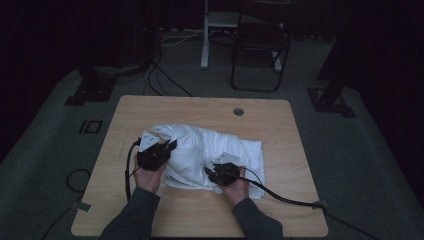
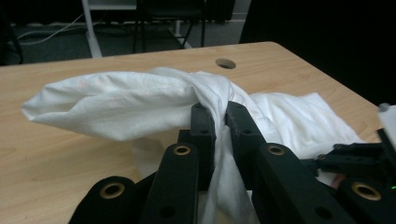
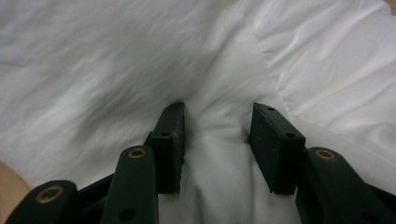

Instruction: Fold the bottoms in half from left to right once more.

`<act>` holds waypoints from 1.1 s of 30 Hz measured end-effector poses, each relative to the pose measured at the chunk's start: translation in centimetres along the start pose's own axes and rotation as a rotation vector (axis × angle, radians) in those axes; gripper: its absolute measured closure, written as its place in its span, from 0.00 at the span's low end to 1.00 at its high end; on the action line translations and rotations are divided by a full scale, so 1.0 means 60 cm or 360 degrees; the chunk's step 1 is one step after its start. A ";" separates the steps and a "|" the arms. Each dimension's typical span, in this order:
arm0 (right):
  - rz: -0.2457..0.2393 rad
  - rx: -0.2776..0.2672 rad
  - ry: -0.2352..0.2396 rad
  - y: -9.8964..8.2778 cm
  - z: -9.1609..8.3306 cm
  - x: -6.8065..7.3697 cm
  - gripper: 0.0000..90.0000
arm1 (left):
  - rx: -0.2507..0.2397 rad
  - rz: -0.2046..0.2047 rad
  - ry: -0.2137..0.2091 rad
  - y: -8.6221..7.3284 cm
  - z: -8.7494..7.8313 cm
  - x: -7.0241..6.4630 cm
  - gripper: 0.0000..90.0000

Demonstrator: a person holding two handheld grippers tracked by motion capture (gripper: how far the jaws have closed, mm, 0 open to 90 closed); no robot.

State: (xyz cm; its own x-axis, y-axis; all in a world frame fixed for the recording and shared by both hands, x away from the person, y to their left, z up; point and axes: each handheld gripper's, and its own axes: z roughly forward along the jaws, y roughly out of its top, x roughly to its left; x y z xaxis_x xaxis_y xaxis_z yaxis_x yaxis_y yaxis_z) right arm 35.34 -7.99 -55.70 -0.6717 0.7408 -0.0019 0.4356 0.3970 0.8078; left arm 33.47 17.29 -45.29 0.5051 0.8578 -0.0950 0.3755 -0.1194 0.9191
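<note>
One white cloth [image 1: 210,152] is seen lying crumpled on the wooden tabletop [image 1: 150,107], a little toward the near side of its middle. Its near edge is close to the person's hands, while its far edge is kept well apart from the far rim of the tabletop. Bare wood is left on all sides of the cloth, with the widest free strip at the far side, where one round hole [image 1: 238,111] is cut into the board. A narrower free strip is found at the near rim, where the two sleeves come in.

Two claws are counted, one in each hand. The left claw [image 1: 167,146] is held at the left end of the cloth; in the left gripper view the left claw [image 2: 220,114] is pressed narrow on a bunched fold of the cloth [image 2: 116,105], which is lifted off the tabletop [image 2: 56,154] into a loose hump. The right claw [image 1: 220,167] is set on the near right part of the cloth. In the right gripper view the right claw [image 3: 217,126] is seen about half spread, and a ridge of the cloth [image 3: 219,154] is gathered between its jaws; it cannot be told whether the pads press on it.

One cable is trailed from each claw across the wood.
</note>
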 end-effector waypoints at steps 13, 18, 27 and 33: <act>0.0011 0.0077 0.0192 0.024 -0.015 -0.018 0.54 | 0.0011 0.0103 -0.0042 0.012 0.014 -0.029 0.92; -0.0040 -0.0145 -0.0013 0.064 -0.074 -0.057 0.57 | 0.0020 0.0110 -0.0049 0.012 0.017 -0.031 0.92; 0.0077 0.0145 0.0038 0.051 0.028 -0.103 0.59 | 0.0005 0.0155 -0.0133 0.024 0.027 -0.055 0.92; -0.0007 0.0125 -0.0002 0.052 0.012 -0.088 0.53 | 0.0012 0.0235 -0.0155 0.028 0.036 -0.081 0.92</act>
State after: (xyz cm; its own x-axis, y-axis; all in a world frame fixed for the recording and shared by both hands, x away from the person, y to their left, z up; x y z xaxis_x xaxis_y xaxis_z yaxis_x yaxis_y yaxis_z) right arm 40.63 -10.28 -53.60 -0.6729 0.7397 -0.0061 0.4784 0.4415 0.7591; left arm 33.35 11.83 -44.11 0.6279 0.7783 0.0042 0.2969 -0.2446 0.9230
